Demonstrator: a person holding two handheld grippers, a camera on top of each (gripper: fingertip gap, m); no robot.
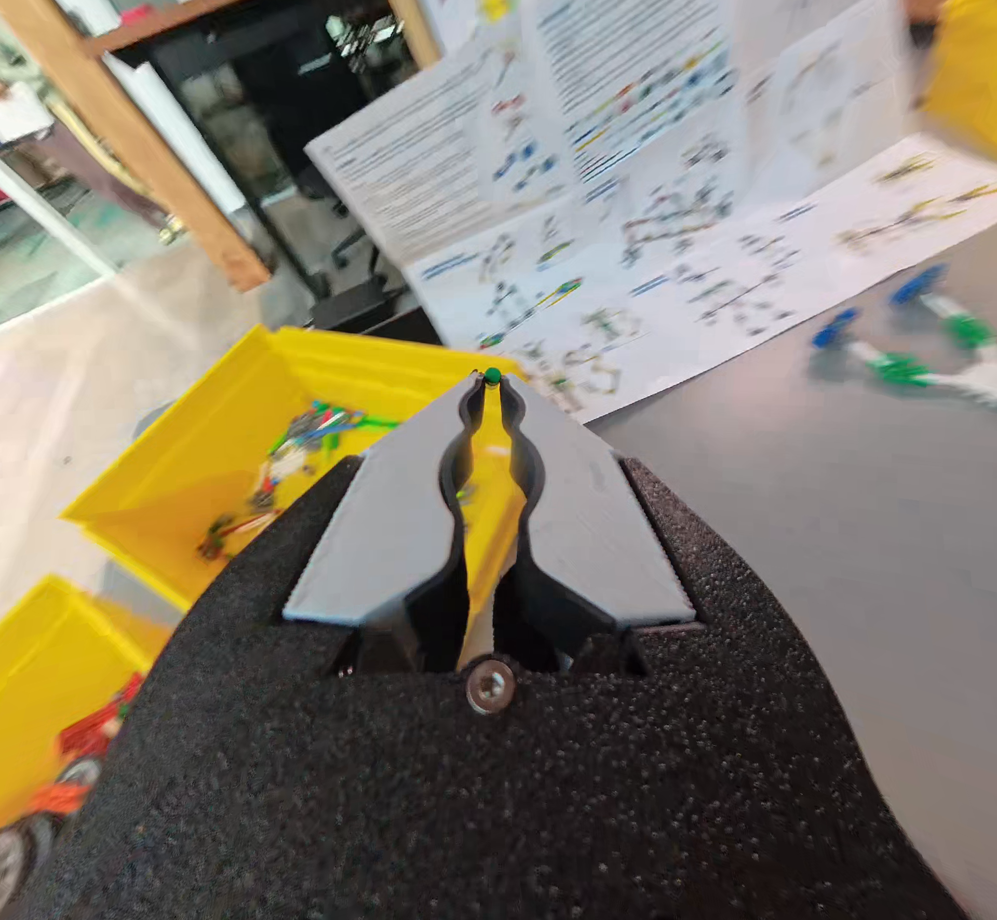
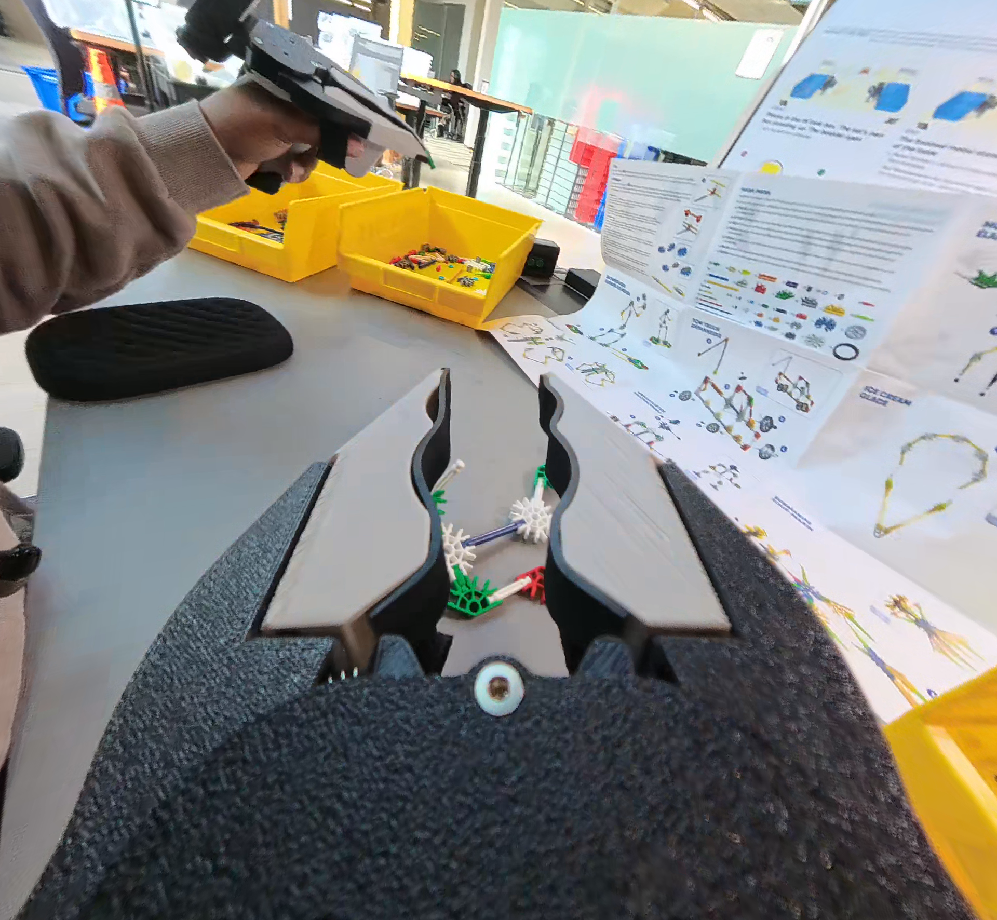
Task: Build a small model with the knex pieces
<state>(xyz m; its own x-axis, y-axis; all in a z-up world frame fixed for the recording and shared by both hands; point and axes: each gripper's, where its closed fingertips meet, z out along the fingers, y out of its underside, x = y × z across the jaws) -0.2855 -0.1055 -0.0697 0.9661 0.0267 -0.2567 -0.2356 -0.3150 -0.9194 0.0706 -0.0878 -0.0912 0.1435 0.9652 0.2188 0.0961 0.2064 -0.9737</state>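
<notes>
The left hand-held gripper (image 1: 491,380) is pinched nearly together on a small green rod (image 1: 491,374), gripped end-on at the very fingertips and raised above the yellow parts bin (image 1: 178,468). From the right wrist view the rod's green tip pokes out beyond the fingers, and a person's hand (image 2: 270,139) grips the handle.

The right hand-held gripper (image 2: 493,381) stands wide and holds nothing, hovering over a part-built construction-toy assembly (image 2: 496,543) on the grey worktop (image 2: 216,462). The assembly sits on the near side of that bin, beside the unfolded instruction sheet (image 2: 755,354). It joins white, green and red snowflake-like connectors with thin rods.

The rod looks light, stiff and smooth plastic, so it could pivot or slip in so narrow a pinch; a hold across its middle would likely be surer. The assembly looks light but loosely jointed, best taken by a rod, not a spiky connector.

A black padded rest (image 2: 156,346) lies on the worktop left of the bin.
</notes>
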